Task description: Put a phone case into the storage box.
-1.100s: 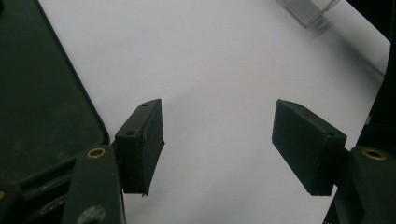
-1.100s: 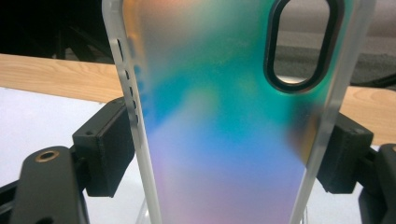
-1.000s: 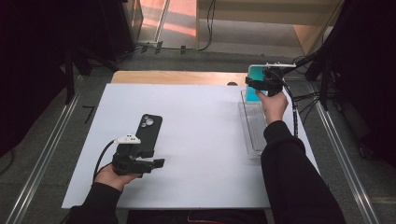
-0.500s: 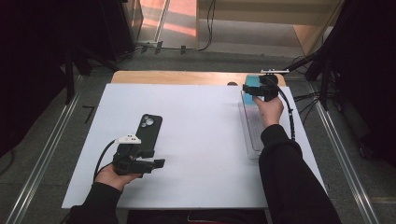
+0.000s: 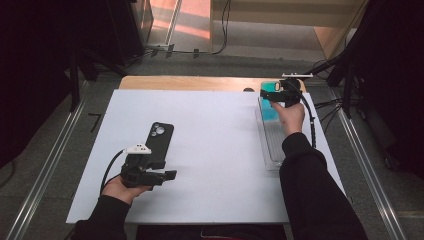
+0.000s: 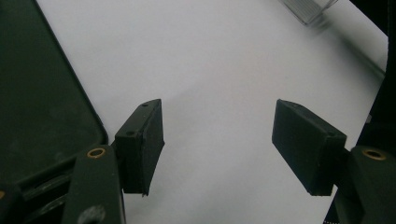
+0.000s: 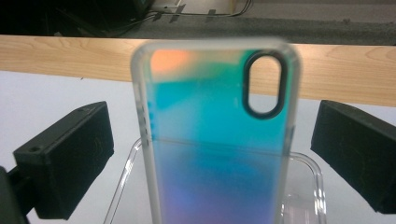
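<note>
At the lower left of the high view, the left gripper (image 5: 167, 175) sits low over the white table cover (image 5: 210, 150), jaws parted about halfway with nothing between them, just beside the near end of a black phone (image 5: 159, 140) lying camera-side up. Further back, at the upper right, the right gripper (image 5: 267, 95) reaches over the far end of a clear tray (image 5: 272, 150), forearm stretched straight out. Its jaws have just been opening and now stand wide on either side of the iridescent phone case (image 7: 215, 135), not pressing it. The case looks light, thin, a bit flexy and slick, so I'd pinch it across the long side edges, not the glossy back.
</note>
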The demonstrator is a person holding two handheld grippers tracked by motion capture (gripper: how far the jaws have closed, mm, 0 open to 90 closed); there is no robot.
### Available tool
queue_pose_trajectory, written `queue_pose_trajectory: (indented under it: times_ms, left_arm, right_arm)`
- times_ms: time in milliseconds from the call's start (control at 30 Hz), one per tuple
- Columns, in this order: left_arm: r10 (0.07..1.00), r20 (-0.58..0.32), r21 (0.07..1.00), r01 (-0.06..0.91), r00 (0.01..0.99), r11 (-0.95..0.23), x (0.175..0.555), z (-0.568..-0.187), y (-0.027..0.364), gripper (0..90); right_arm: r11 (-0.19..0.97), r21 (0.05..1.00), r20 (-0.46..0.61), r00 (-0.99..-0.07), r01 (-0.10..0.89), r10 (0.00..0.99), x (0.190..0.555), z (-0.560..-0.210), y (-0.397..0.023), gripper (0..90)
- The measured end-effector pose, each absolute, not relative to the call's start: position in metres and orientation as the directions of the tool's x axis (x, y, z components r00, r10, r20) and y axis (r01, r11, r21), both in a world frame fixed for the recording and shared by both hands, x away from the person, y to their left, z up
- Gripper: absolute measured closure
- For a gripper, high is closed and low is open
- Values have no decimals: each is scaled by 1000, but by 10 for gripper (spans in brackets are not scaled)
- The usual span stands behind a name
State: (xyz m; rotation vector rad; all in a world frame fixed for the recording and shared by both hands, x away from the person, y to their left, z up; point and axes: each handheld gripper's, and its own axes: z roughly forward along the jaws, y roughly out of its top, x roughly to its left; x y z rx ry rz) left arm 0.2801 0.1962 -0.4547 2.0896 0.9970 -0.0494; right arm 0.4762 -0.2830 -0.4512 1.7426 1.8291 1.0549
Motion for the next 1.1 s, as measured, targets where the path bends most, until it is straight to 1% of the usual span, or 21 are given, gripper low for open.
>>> queue_pose_trajectory:
  times_ms: [167,367,500,933,967,1000,1100]
  left_arm:
    - [640,-353,644,674,682,-363,281,-455,196,343]
    - [645,-358,642,680,675,-355,282,-454,198,342]
    - [648,-360,639,684,671,-352,284,-453,199,342]
    - [653,-362,627,692,666,-358,287,-451,199,325]
    - [652,-362,628,691,666,-358,287,-451,199,325]
    - [652,-361,628,690,667,-359,288,-451,199,325]
    - [649,-364,628,691,668,-359,289,-450,199,325]
  right_arm:
    - [-61,737,216,-148,674,965,469,-442,-284,0]
    - [-37,730,223,-187,682,957,455,-428,-282,0]
    - [-14,736,208,-207,677,956,442,-418,-278,0]
    - [54,733,275,-367,678,889,400,-407,-258,0]
    - [58,732,277,-374,679,885,397,-407,-256,11]
    - [66,731,275,-382,679,882,395,-407,-255,52]
    - [83,734,273,-405,674,872,387,-408,-250,58]
